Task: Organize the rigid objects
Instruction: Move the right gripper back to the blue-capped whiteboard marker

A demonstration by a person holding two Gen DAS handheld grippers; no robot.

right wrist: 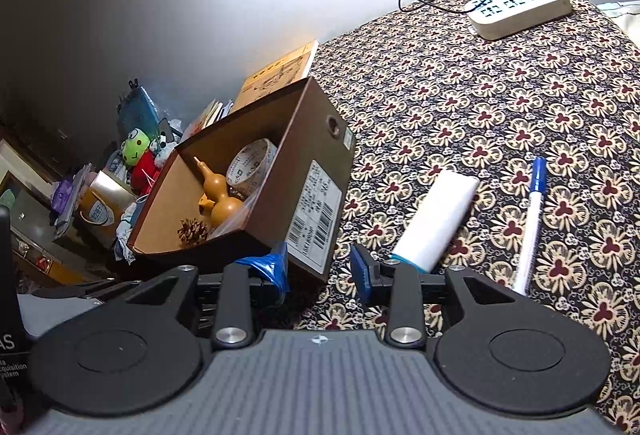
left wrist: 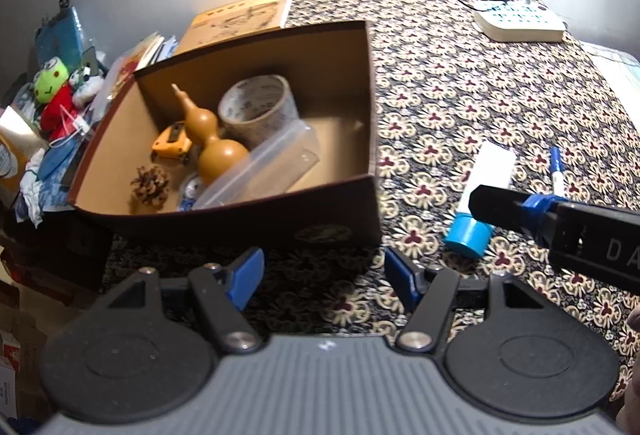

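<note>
A brown cardboard box (left wrist: pixel 372 103) stands on the patterned table and shows in the right wrist view (right wrist: pixel 316 171) too. It holds a gourd (left wrist: pixel 212 143), a tape roll (left wrist: pixel 256 107), a pine cone (left wrist: pixel 150 183), a yellow tape measure (left wrist: pixel 170 147) and a clear plastic case (left wrist: pixel 260 171). A white tube with a blue cap (left wrist: pixel 484 191) and a blue-capped pen (left wrist: pixel 557 171) lie right of the box. My left gripper (left wrist: pixel 324 281) is open and empty before the box. My right gripper (right wrist: pixel 322 269) is open and empty, just left of the tube (right wrist: pixel 436 219) and pen (right wrist: pixel 530 223).
A white power strip (left wrist: pixel 520 21) with a black charger and cables sits at the table's far right. A book (left wrist: pixel 240 17) lies behind the box. Plush toys (left wrist: pixel 54 95) and clutter crowd the left side beyond the table edge.
</note>
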